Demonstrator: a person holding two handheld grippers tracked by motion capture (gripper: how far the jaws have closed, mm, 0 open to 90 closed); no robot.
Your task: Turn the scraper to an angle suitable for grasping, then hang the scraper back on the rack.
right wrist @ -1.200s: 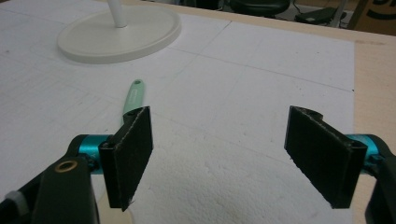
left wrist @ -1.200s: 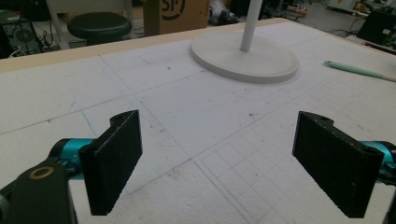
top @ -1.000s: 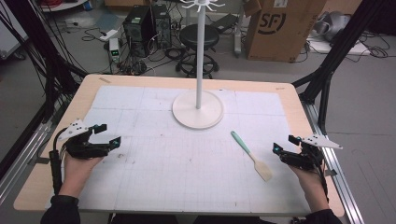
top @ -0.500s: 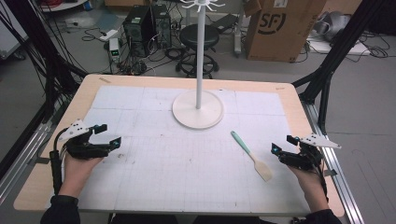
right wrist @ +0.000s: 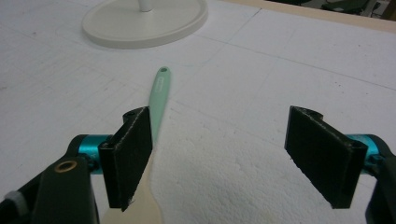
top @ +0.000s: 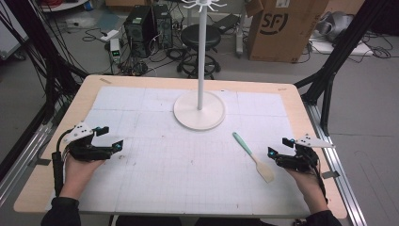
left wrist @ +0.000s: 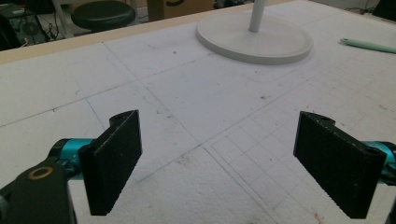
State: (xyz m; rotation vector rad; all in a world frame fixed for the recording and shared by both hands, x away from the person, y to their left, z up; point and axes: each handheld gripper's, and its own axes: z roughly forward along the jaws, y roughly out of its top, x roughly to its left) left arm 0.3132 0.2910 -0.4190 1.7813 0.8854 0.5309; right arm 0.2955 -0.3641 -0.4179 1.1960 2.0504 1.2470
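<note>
Both grippers are spread wide; the right gripper sits off-centre by the spatula, so closing now could nudge it aside.

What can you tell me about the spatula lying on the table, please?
The spatula lies flat on the white gridded mat, right of centre. It has a slim mint-green handle with a small hole at its end, pointing toward the white stand base, and a pale cream blade nearest the right gripper. The open jaws sit beside the blade; contact cannot be told. It looks like silicone or plastic.
</note>
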